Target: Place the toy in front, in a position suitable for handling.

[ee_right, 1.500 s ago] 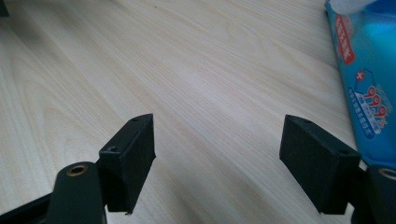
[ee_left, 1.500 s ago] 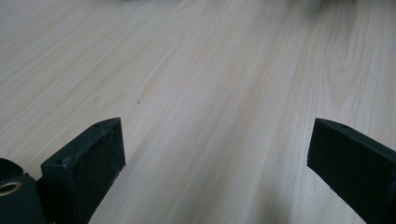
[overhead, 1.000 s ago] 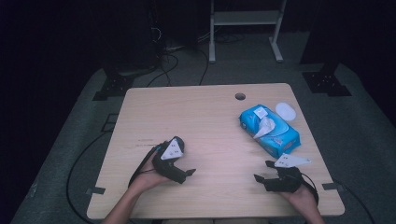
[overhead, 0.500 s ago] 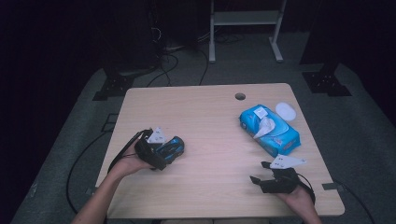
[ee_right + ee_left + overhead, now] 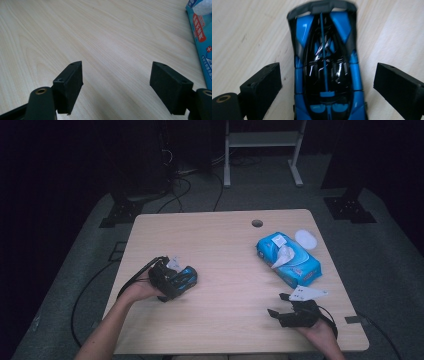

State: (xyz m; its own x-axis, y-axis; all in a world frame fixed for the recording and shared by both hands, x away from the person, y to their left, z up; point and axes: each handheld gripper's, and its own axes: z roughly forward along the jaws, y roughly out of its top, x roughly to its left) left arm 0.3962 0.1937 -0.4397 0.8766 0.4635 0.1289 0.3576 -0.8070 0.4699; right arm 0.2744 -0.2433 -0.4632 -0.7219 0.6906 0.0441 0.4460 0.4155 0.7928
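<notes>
While left gripper (image 5: pixel 325 82) straddles toy car (image 5: pixel 325 62) — wipes pack (image 5: pixel 288 258) well apart.

White cross on blue wipes pack (image 5: pixel 201 42), red label with characters too blurred to read

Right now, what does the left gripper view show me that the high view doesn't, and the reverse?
Left gripper view alone: the blue toy car close up, lying lengthwise between the open tongs, a strip of wood visible between each side and each pad. High view alone: the wipes pack, the white lid beside it, and the right gripper, open near the table's near edge. Both: the car on the table at the left gripper.
</notes>
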